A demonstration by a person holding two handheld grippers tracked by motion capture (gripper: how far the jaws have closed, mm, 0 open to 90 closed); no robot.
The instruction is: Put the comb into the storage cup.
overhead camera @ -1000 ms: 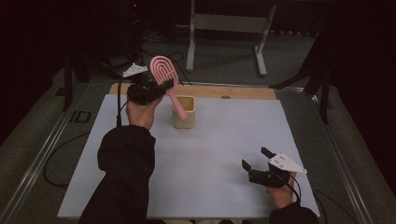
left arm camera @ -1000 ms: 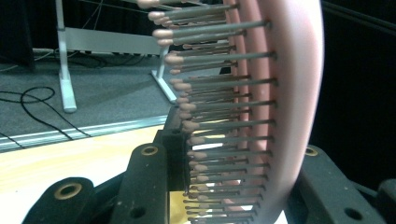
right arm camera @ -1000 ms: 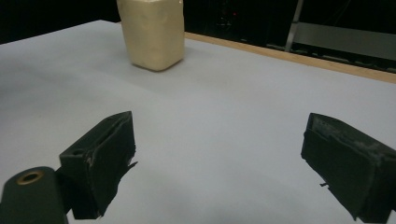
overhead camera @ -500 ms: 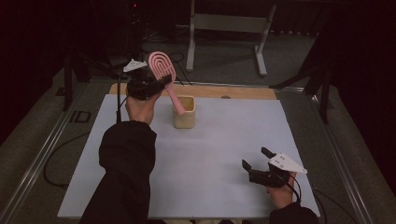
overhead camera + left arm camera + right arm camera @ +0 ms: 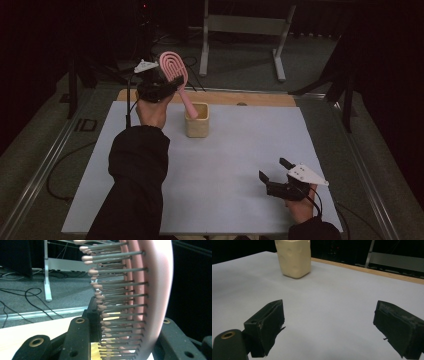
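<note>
change: left tool (image 5: 167, 85) lifted the pink plastic bristle brush (image 5: 175, 72) slightly, handle tip above the cream pot (image 5: 197, 121)
left tool: clamped on brush
right tool (image 5: 276, 171): jaws wide, empty

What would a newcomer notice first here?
The pink brush, clamped by its head in the left tool, is held above the table's far left with its handle dipping into the cream cup. The right tool sits open and empty near the white table's front right corner.

The high view looks forward and down over the white table (image 5: 240, 165) from the person's side. The right gripper view skims low across it; both show the cream square cup (image 5: 197, 121) (image 5: 293, 257). The left gripper view sits close against the pink bristled hairbrush (image 5: 140, 297).
</note>
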